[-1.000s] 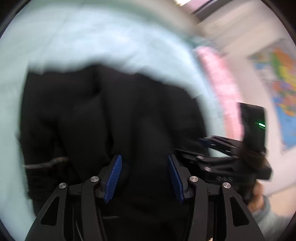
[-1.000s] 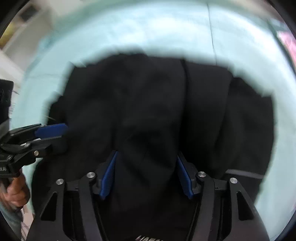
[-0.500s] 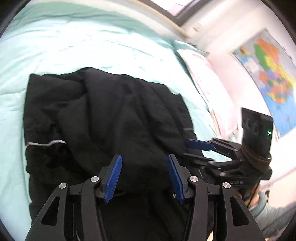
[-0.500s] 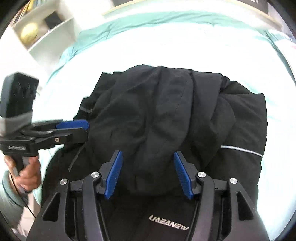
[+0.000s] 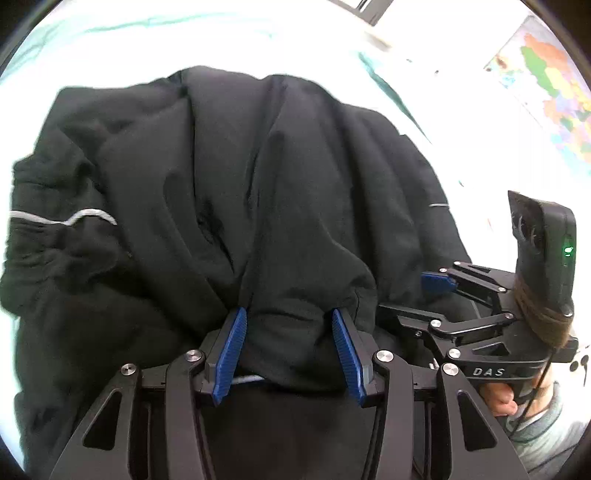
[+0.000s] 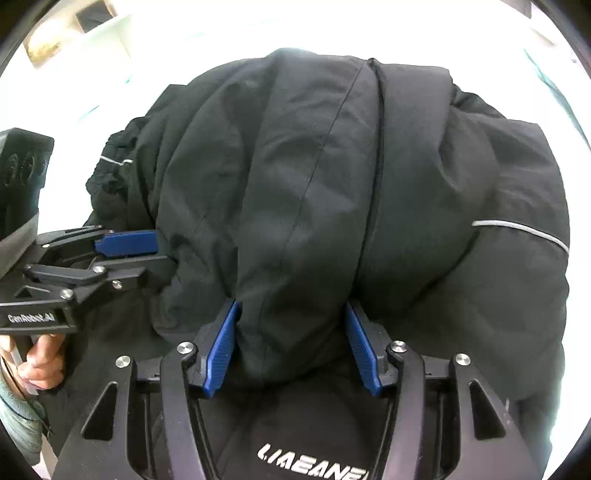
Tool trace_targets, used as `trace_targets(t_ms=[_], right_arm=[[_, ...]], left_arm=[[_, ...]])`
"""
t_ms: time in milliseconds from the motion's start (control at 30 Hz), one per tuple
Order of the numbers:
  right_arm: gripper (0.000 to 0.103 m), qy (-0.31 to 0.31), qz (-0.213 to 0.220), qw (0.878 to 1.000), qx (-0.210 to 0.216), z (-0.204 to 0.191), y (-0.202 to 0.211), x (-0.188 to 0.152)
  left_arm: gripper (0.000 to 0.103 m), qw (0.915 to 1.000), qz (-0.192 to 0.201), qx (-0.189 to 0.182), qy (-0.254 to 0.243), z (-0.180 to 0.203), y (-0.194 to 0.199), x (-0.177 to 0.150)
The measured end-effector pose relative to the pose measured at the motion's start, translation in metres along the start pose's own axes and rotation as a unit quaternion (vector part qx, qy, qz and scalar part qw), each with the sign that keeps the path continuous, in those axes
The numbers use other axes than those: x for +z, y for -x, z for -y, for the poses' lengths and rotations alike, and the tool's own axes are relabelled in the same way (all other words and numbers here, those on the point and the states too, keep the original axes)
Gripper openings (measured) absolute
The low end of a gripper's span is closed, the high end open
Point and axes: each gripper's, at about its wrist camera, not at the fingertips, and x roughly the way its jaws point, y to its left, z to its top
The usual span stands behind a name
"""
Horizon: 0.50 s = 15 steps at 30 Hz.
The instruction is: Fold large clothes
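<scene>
Gripping a bunched fold of the jacket w/ both grippers, side by side over the bed. Left gripper: blue pads set fairly wide but fabric fills the gap, both pads pressing cloth, so clamped on a thick wad. Right gripper: same, pads squeezing a fat roll of jacket along a seam.

Step looks like carrying the near edge over the rest for a fold; prob mid-task, since cloth is already doubled.

To do it well:
- keep both grippers level and apart, so the held edge stays taut btwn them, not sagging
- lay the edge down square on the far part before letting go
- thick wad may slip; don't ease the pinch early
- slick shell fabric will likely slide and puff back; press flat after

Jacket: black, padded-looking, smooth shell, lying heaped on pale mint bedding, spread across most of both views. Deep lengthwise creases. Thin grey reflective piping on the right side, another strip by a gathered cuff on the left. White logo text near right gripper base, partly cut off.

Wall map at far right of left view.
</scene>
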Motion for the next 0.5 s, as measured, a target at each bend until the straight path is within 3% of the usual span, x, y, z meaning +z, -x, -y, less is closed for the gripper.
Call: trace_targets(t_ms=[133,267,367,500], right_arm=[[0.060,-0.027,0.014,0.999,0.026,0.021,0.038,-0.042],[0.061,-0.043,0.022,0.998,-0.047,0.037,0.088,-0.102],[0.061,-0.068,0.022,0.994,-0.083,0.056,0.131,-0.140],[0.062,-0.120,0.027,0.987,-0.104,0.096,0.172,-0.181]], left_arm=[[0.051,0.9993,0.037,0.006,0.001,-0.005,0.064,-0.033],[0.052,0.9959,0.075,0.043,0.028,-0.028,0.151,-0.091],[0.053,0.9911,0.071,0.089,0.069,-0.057,0.199,-0.140],[0.053,0.9838,0.065,0.084,0.145,-0.106,0.235,-0.195]])
